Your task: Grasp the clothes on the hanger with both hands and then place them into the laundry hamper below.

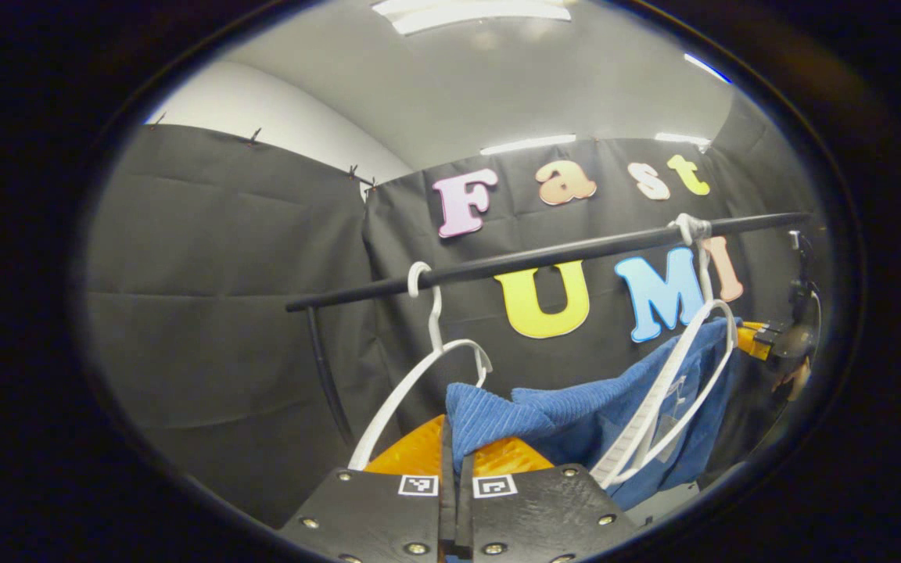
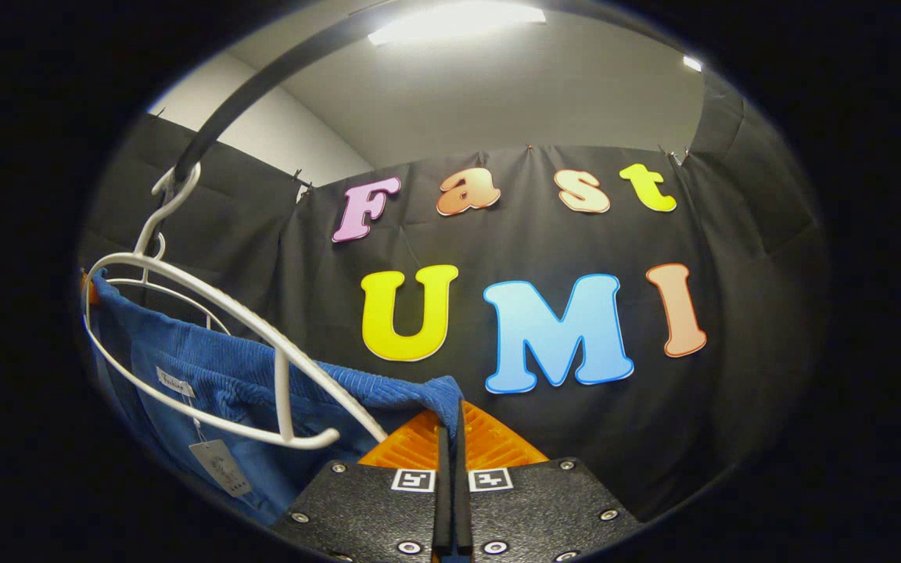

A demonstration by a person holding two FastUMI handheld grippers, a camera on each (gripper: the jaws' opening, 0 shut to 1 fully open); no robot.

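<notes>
Blue ribbed corduroy garment point(image 1: 576, 414) is draped on a white plastic hanger point(image 1: 677, 391) hung from the black rail point(image 1: 544, 256); one edge is pinched by the left claw point(image 1: 457, 461), another by the right claw point(image 2: 450, 438).

No legible text is found. A white sewn label point(image 2: 175, 381) and a hang tag point(image 2: 220, 467) are seen on the blue garment point(image 2: 224, 367); the print on both is too small to be read. Square black-and-white code markers point(image 2: 414, 479) are fixed on the right gripper point(image 2: 450, 422) and the left gripper point(image 1: 457, 446); no characters are carried.
</notes>
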